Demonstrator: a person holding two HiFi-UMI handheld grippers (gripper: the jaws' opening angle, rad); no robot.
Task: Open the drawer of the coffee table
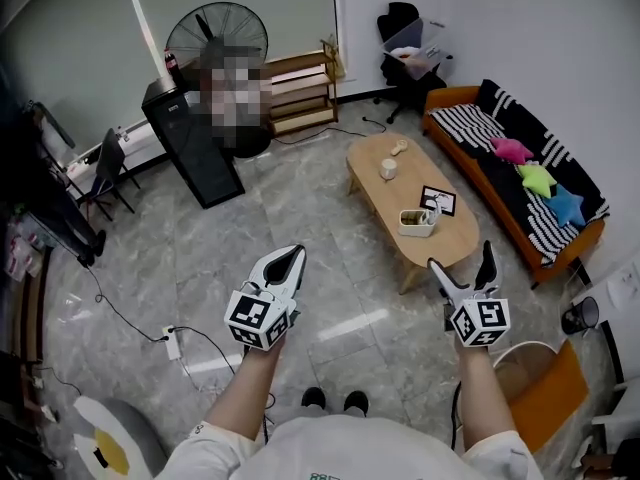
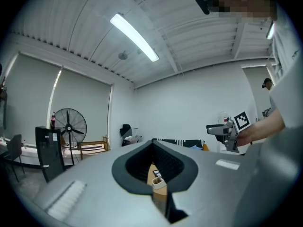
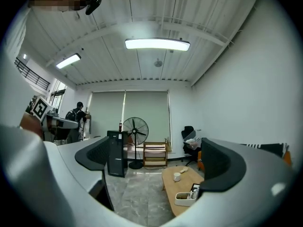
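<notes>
drawer: we see no front and no handle in any view, so we cannot tell which side of the table carries it.
coffee table (image 1: 372, 173): light wood with rounded ends, standing on the grey floor with its long axis running from 11 to 5 o'clock in the head view. The near end faces us.
on the top: a cup (image 1: 388, 168) toward the far end. A white tray (image 1: 417, 222) and a marker card (image 1: 438, 200) sit toward the near end, just beside each other.
sofa (image 1: 455, 96): orange, along the table's 3 o'clock side, apart from it.
right gripper (image 1: 462, 258): jaws spread wide with nothing between the pads. We judge it is readied this way to go round a handle or edge.
left gripper (image 1: 293, 255): jaws pressed together at the tips and holding nothing. We judge it is idle, kept off to the side.
table relative to jaws: in the right gripper view it lies low in the open gap, toward 5 o'clock and nearer the right-hand jaw, well ahead and not touched. From the left gripper it sits at about 1 o'clock in the head view, well apart.
stage: an approach by our reading. We judge the drawer must be found first, probably from lower down.
</notes>
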